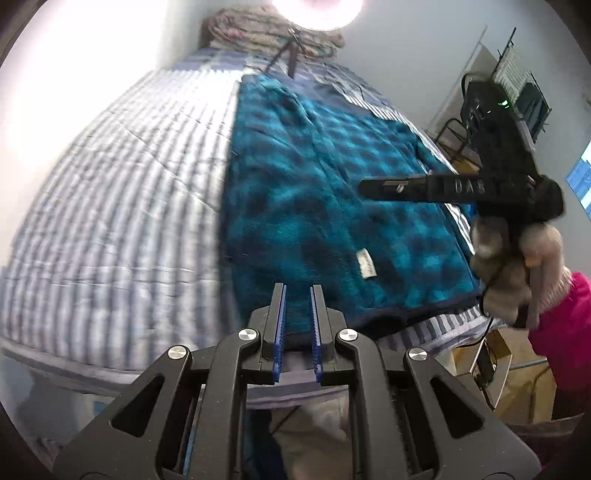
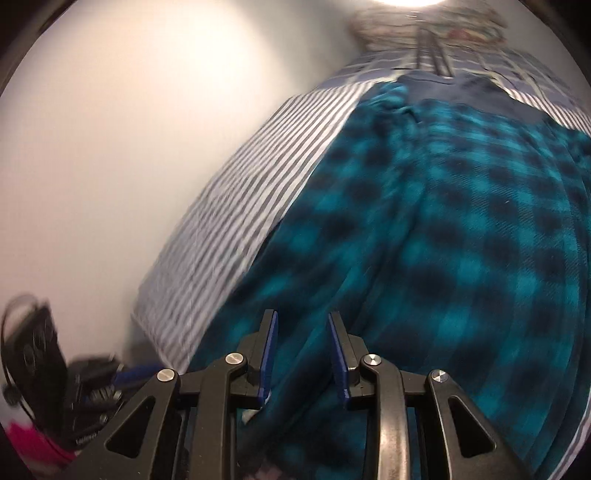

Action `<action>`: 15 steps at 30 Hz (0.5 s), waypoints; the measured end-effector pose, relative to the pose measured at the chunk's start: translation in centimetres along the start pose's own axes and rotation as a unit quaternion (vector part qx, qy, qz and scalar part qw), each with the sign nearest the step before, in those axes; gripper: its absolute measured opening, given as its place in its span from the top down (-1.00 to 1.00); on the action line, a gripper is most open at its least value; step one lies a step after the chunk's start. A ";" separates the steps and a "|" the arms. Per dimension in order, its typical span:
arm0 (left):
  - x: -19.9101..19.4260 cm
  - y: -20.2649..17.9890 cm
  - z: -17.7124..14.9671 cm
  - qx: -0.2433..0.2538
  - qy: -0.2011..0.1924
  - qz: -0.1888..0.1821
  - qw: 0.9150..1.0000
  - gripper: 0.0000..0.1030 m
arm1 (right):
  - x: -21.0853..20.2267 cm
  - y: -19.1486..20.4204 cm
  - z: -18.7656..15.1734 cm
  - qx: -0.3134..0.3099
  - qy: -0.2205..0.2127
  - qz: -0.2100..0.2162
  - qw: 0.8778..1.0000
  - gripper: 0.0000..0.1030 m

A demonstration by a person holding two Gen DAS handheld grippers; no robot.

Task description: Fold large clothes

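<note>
L gripper (image 1: 298, 295), seen from the left wrist cam at 6 o'clock: blue pads stand parallel w/ a narrow gap, and nothing is visibly pinched between them; the tips hang over the near hem of the teal-and-navy plaid fleece garment (image 1: 332, 177), contact can't be told. R gripper (image 2: 303, 325), from its own cam at 6 o'clock: jaws spread apart, blue pads angled outward, fleece showing behind the gap but not clamped. In the left cam the R gripper also shows from the side at 3 o'clock, a black bar held over the garment's right edge by a gloved hand (image 1: 517, 266), w/ a pink sleeve (image 1: 569, 325) at 4 o'clock. The garment lies spread flat along the middle-to-right part of the bed, running from 6 toward 12 o'clock, dark trim along its near hem and a small white label (image 1: 365, 264) near that hem. Under it, a blue-and-white striped bedcover (image 1: 129, 184) fills the 9 o'clock side. At 12 o'clock, a pile of patterned bedding (image 1: 273, 33) against the wall, just under a bright lamp glare. At 2 o'clock, beside the bed, a dark metal rack (image 1: 517, 74). Right cam is motion-blurred; at its 8 o'clock some dark gear sits by the wall, too smeared to name.
</note>
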State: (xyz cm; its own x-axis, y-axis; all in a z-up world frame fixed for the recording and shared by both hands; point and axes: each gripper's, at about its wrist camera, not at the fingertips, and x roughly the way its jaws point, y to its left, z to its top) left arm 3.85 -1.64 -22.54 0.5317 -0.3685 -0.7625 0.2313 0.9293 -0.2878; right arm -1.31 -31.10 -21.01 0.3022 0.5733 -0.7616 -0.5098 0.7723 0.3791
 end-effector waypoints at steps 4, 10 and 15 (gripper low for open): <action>3.0 -1.9 -0.7 0.021 0.022 -0.003 1.000 0.81 | 1.8 -0.1 -2.2 -0.013 0.042 -0.028 0.999 0.44; 6.1 -2.9 -2.0 0.050 0.048 0.017 0.997 0.81 | 3.1 -1.5 -3.5 0.008 0.052 -0.050 0.997 0.47; 5.1 -2.8 -1.9 0.042 0.049 0.019 0.998 0.81 | 2.4 -1.5 -3.9 0.015 0.044 -0.055 0.997 0.42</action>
State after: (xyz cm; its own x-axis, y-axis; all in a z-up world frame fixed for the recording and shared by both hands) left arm 4.37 -6.05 -26.69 0.4606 -0.3256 -0.8257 0.2830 0.9356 -0.2111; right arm -2.99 -31.95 -25.47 0.2826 0.4586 -0.8425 -0.4521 0.8383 0.3047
